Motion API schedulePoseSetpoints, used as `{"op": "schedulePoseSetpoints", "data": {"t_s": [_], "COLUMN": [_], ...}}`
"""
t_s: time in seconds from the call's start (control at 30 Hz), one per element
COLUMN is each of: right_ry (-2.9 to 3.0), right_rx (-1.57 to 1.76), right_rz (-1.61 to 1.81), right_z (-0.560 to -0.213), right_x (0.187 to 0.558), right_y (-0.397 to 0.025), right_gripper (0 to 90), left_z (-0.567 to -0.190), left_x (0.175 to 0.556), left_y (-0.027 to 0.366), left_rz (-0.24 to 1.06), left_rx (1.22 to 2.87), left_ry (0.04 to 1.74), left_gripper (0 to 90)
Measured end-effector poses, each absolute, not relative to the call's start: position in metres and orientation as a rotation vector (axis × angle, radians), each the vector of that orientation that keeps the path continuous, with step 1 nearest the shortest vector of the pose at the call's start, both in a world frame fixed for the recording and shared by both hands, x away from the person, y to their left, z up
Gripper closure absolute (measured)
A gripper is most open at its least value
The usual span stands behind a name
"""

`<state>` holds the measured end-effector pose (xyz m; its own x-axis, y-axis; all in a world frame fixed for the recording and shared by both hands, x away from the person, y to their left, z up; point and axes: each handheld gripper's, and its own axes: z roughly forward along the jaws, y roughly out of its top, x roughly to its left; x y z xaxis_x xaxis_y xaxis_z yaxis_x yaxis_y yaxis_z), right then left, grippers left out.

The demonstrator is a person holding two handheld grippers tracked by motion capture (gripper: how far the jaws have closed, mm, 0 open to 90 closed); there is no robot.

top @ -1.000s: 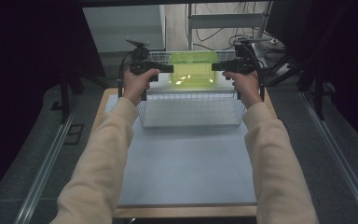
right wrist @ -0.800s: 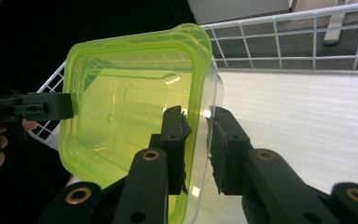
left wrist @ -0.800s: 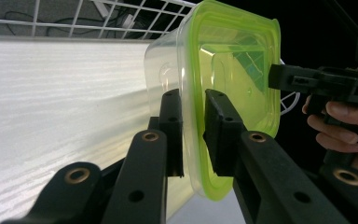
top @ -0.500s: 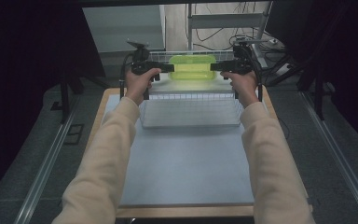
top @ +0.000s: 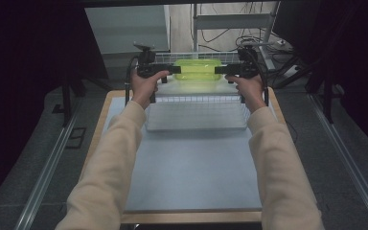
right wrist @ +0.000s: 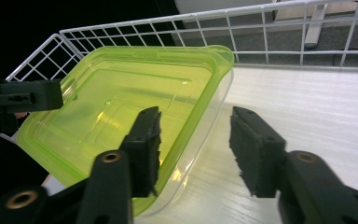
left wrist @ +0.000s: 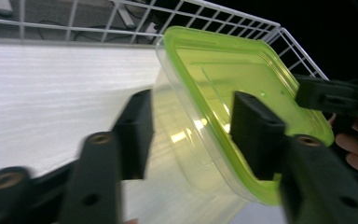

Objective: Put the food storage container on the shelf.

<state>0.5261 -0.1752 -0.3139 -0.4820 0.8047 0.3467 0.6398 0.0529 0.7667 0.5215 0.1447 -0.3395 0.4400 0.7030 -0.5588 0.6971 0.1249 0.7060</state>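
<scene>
The clear container with a green lid (top: 197, 72) was at the far edge of the tabletop (top: 191, 177), inside the white wire basket (top: 196, 103), lying toward the basket's far side. In the high view it sat between the two grippers, with the person's hands reaching in from the near edge on either side.

The left gripper (top: 168, 70) was at the container's left end. In the left gripper view its jaws stood apart, straddling that end (left wrist: 191, 135): one jaw lay over the green lid and the other beside the clear wall, with a visible gap on the wall side, so they were open around the container and not clamped on it.

The right gripper (top: 225, 70) was at the container's right end. In the right gripper view its jaws were also spread (right wrist: 196, 149), one over the lid near its edge and the other out past the clear wall above the white basket floor, open around the corner of the container (right wrist: 135, 112) with no squeeze visible.

Whether either jaw actually touched the plastic could not be told. The container appeared tilted in both gripper views, but those cameras turned with the hands.
</scene>
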Motion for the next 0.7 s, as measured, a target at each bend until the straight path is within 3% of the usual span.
{"op": "schedulePoseSetpoints", "data": {"t_s": [0.17, 0.7], "right_ry": [2.105, 2.100], "right_rx": [1.446, 1.185], "right_rz": [1.446, 1.570], "right_z": [-0.310, -0.308], "right_x": [0.520, 0.461], "right_y": [-0.175, -0.202], "right_gripper": [37.0, 29.1], "left_z": [-0.336, -0.338], "left_x": [0.517, 0.450], "left_y": [0.145, 0.171], "left_rz": [0.021, 0.078], "left_rx": [1.551, 1.583], "left_ry": [1.242, 1.107], "left_gripper": [25.9, 24.2]}}
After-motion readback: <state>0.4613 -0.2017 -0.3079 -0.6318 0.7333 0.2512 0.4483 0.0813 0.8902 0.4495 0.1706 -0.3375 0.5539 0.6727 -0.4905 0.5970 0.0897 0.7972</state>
